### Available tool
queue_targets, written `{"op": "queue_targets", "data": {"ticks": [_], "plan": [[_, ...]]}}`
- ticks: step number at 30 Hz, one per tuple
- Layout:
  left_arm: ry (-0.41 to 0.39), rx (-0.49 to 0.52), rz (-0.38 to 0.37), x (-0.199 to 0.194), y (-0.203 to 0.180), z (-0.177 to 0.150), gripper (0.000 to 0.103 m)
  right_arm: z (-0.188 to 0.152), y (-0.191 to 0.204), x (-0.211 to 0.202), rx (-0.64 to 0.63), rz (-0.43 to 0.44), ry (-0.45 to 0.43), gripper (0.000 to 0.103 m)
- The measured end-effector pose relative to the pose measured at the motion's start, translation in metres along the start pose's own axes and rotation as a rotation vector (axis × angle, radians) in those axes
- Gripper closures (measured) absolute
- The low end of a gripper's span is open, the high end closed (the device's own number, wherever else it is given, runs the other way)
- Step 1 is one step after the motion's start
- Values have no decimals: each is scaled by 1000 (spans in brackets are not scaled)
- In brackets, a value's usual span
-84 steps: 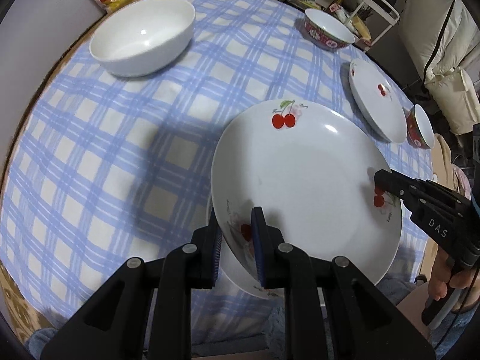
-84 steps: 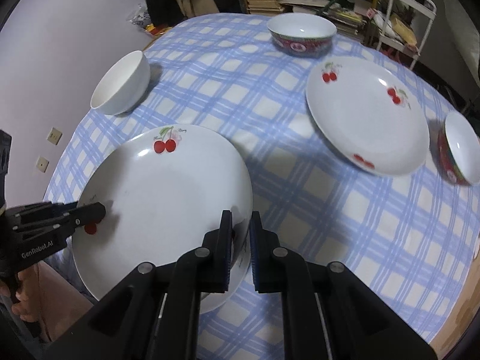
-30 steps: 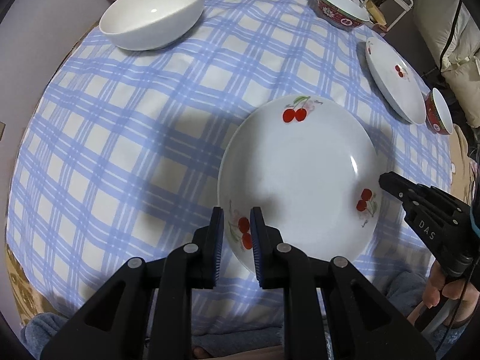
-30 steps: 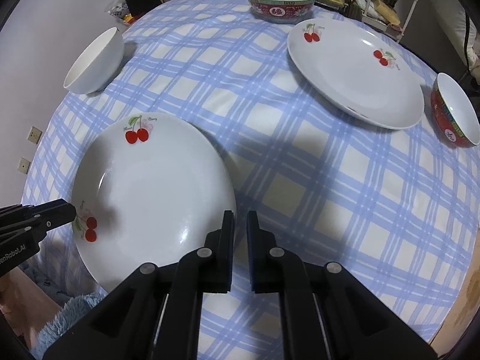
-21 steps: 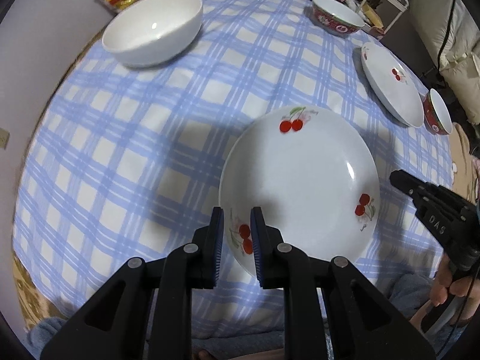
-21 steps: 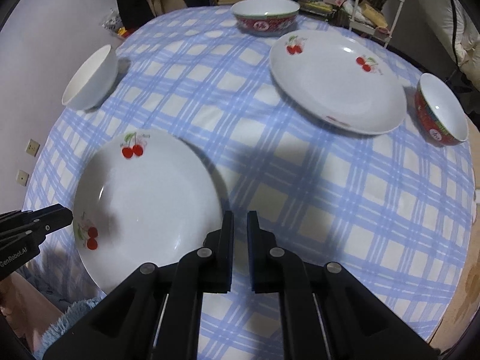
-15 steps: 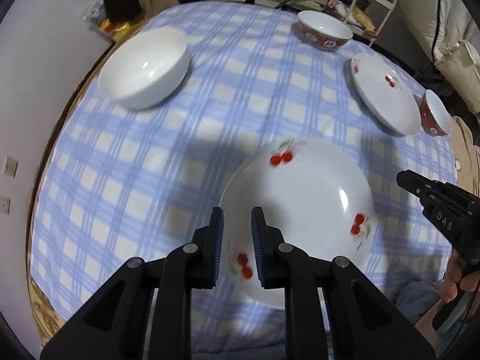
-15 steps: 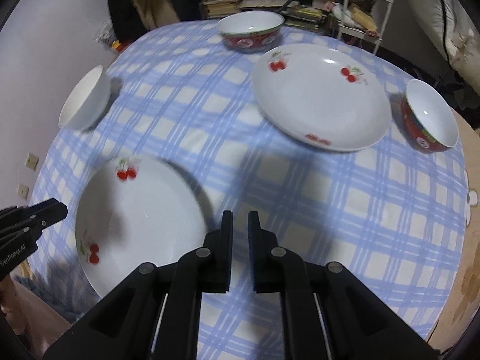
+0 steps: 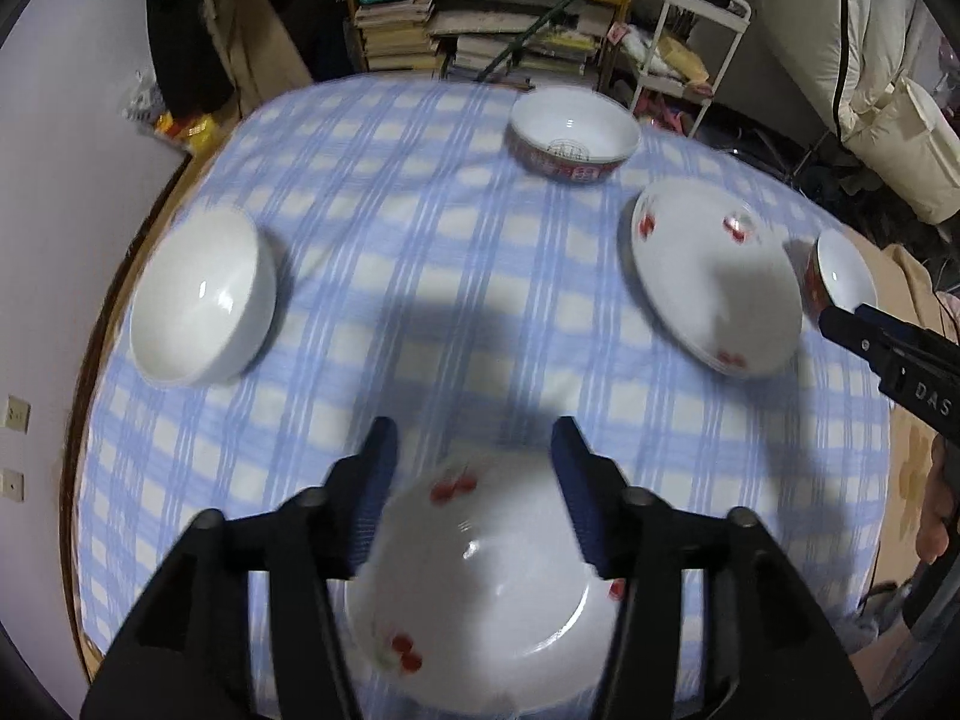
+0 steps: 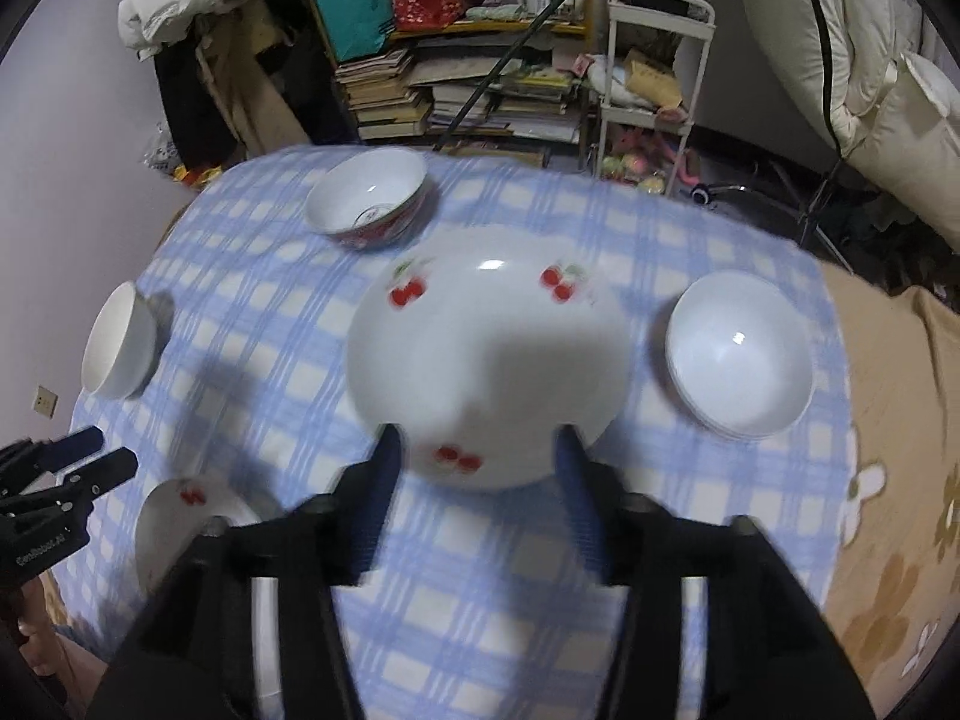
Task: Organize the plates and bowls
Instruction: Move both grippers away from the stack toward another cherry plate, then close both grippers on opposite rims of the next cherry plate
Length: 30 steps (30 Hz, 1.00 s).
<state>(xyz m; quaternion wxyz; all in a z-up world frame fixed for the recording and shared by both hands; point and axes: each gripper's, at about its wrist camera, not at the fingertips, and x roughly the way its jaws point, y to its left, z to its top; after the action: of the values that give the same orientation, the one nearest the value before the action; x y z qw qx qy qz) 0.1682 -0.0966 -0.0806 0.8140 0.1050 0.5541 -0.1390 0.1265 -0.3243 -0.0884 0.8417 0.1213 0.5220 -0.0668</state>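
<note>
- near cherry plate (image 9: pixel 480 588): motion-blurred; sides masked by left hand-held gripper (image 9: pixel 474 495) fingers.
- far cherry plate (image 10: pixel 486 360): cherry motifs smeared; near rim partly behind right hand-held gripper (image 10: pixel 474 495) fingers.
- small red bowl (image 9: pixel 837 279): lower part hidden behind right hand-held gripper.
- red-rimmed bowl (image 9: pixel 573 141): wall pattern too blurred to read.
- desk (image 9: pixel 420 276): near edge cut off by gripper bodies.
- shelf clutter (image 10: pixel 456 78): items too small to identify.

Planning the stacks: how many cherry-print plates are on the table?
2. One white cherry-print plate lies at the near edge under the left tongs; the other sits mid-table before the right tongs.
</note>
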Motion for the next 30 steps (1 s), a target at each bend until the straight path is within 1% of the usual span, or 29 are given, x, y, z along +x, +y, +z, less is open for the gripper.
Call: {"op": "queue_targets", "data": {"ticks": [1, 3, 6, 10, 15, 19, 20, 23, 25, 27, 30], "plan": [[-1, 1, 4, 1, -3, 6, 42, 7, -5, 1, -7, -10, -2, 33], [-4, -2, 5, 5, -10, 18, 37, 17, -13, 4, -12, -20, 0, 31], [-9, -6, 9, 11, -18, 31, 36, 33, -26, 10, -10, -18, 8, 31], [0, 21, 14, 25, -35, 51, 36, 55, -41, 22, -8, 1, 13, 31], [13, 39, 16, 44, -53, 70, 36, 73, -50, 45, -29, 2, 47, 31], [43, 57, -4, 64, -70, 81, 36, 81, -53, 65, -54, -13, 85, 32], [49, 61, -7, 69, -74, 83, 36, 83, -54, 70, -61, -21, 97, 33], [75, 68, -16, 82, -83, 86, 36, 87, -57, 85, -81, -36, 143, 45], [89, 70, -19, 91, -86, 86, 36, 89, -61, 95, -85, -54, 176, 49], [100, 76, -16, 98, -90, 86, 36, 90, -63, 102, -94, -65, 196, 57], [119, 82, -10, 111, -92, 87, 36, 91, -66, 111, -109, -71, 225, 58]]}}
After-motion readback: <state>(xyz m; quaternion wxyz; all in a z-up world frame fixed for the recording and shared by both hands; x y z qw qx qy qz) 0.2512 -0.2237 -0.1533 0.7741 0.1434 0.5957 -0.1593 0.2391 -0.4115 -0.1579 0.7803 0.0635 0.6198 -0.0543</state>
